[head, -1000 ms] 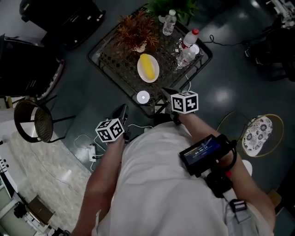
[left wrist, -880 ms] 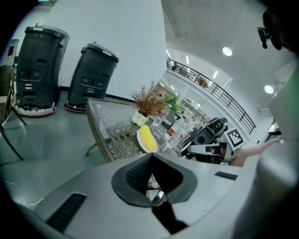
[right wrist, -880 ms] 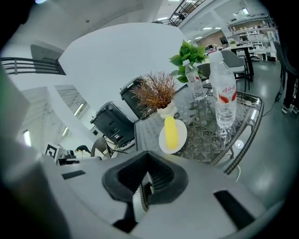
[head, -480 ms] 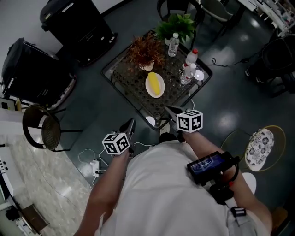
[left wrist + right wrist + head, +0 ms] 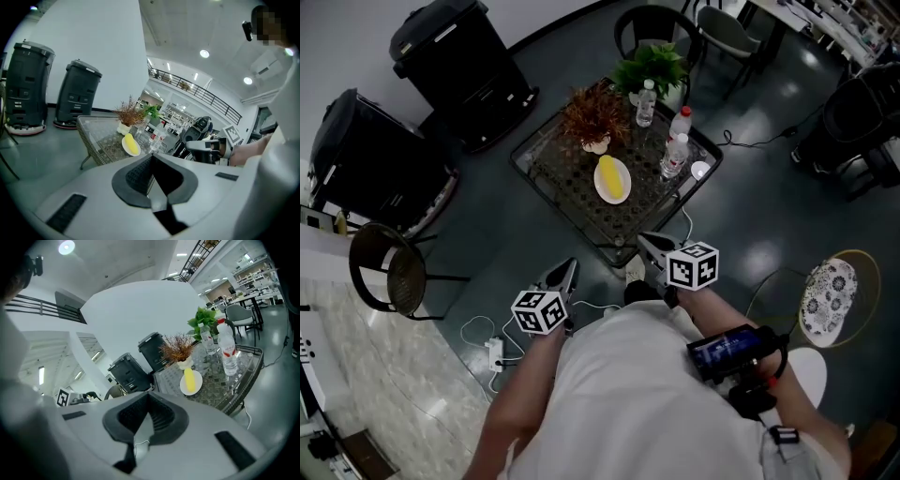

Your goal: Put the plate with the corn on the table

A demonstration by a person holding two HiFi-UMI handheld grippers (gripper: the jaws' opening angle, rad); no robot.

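Bearing seemingly 1 corn (image 5: 610, 175): 1 plate (image 5: 601, 192)

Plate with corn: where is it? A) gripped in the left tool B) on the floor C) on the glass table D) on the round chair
C: the plate lies flat on the table, just in front of the dried plant.
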